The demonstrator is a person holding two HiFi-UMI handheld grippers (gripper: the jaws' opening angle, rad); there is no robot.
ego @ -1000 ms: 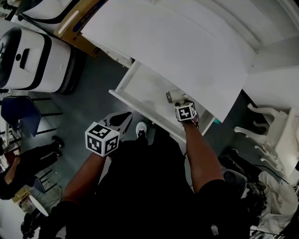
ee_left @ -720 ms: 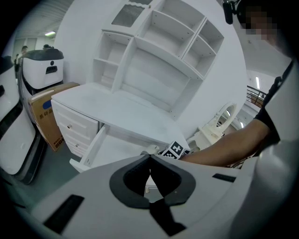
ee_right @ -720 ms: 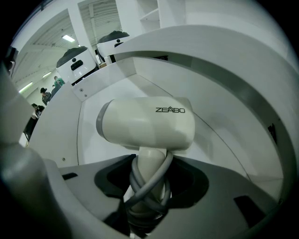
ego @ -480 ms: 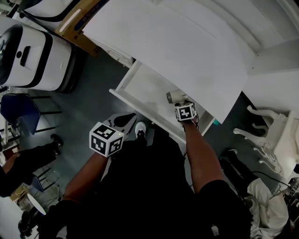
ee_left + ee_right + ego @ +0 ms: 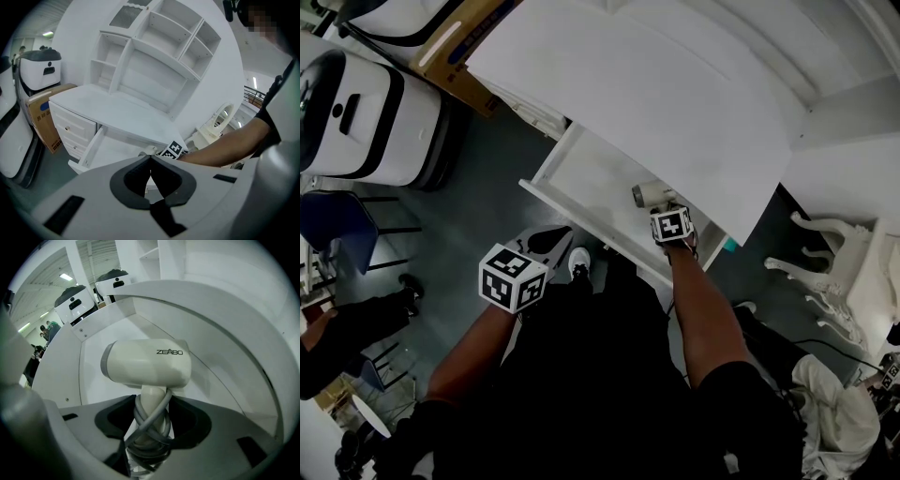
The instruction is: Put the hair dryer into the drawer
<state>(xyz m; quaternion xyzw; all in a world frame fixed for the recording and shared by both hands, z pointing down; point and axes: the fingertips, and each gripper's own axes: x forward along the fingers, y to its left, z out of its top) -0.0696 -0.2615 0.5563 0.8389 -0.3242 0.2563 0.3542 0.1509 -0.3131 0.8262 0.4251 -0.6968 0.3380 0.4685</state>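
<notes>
The fingers (image 5: 116, 422) of the right gripper (image 5: 151, 422) pinch the handle of the hair dryer (image 5: 146, 363), one dark pad on each side, with the grey cord (image 5: 140, 416) wound round the handle between them. The cream body of the hair dryer stands above the jaws, its side marked ZEABO, over the white floor of the open drawer (image 5: 91, 380). Whether it touches that floor cannot be told.

From the head view, the hair dryer (image 5: 647, 194) sits over the right part of the drawer (image 5: 581, 173), just at the edge of the white desk top (image 5: 656, 94), with the right gripper (image 5: 666, 206) behind it.

The left gripper (image 5: 150, 161) has its fingers pressed together with nothing between them. It hangs in front of the drawer, apart from it and above the dark floor (image 5: 487, 187). A cardboard box (image 5: 455, 66) and a white machine (image 5: 366, 122) stand to the left of the desk.
</notes>
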